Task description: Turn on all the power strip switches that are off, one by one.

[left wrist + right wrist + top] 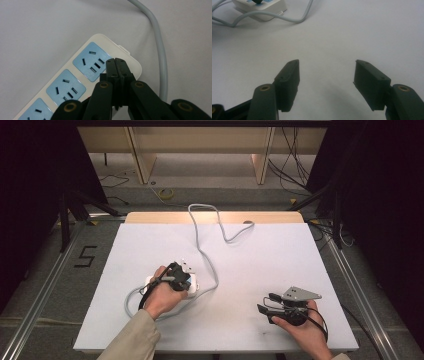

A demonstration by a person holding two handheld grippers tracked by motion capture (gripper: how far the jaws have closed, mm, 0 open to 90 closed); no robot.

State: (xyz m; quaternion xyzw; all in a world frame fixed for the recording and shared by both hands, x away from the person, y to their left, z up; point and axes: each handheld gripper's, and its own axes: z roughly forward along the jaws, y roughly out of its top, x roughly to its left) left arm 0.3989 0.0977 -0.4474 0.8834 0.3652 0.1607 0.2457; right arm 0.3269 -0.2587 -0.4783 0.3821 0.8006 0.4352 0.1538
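Note:
A white power strip [75,75] with pale blue socket faces lies on the white table mat [280,255]. In the high view the strip [196,283] sits left of centre, half hidden under a hand. My left gripper [115,60] hovers over the strip's cable end with its jaws pressed together and nothing between them; it also shows in the high view [180,279]. A grey cable [160,52] leaves that end and curves away. My right gripper [327,63] stands open over bare mat, well apart from the strip [262,8]; in the high view it [265,304] is near the front right.
The grey cable [207,237] loops across the middle of the mat toward the far edge, with another loop [131,296] left of the strip. Bare mat lies between the two grippers. Beyond the table are floor cables [292,165] and wooden furniture legs [141,157].

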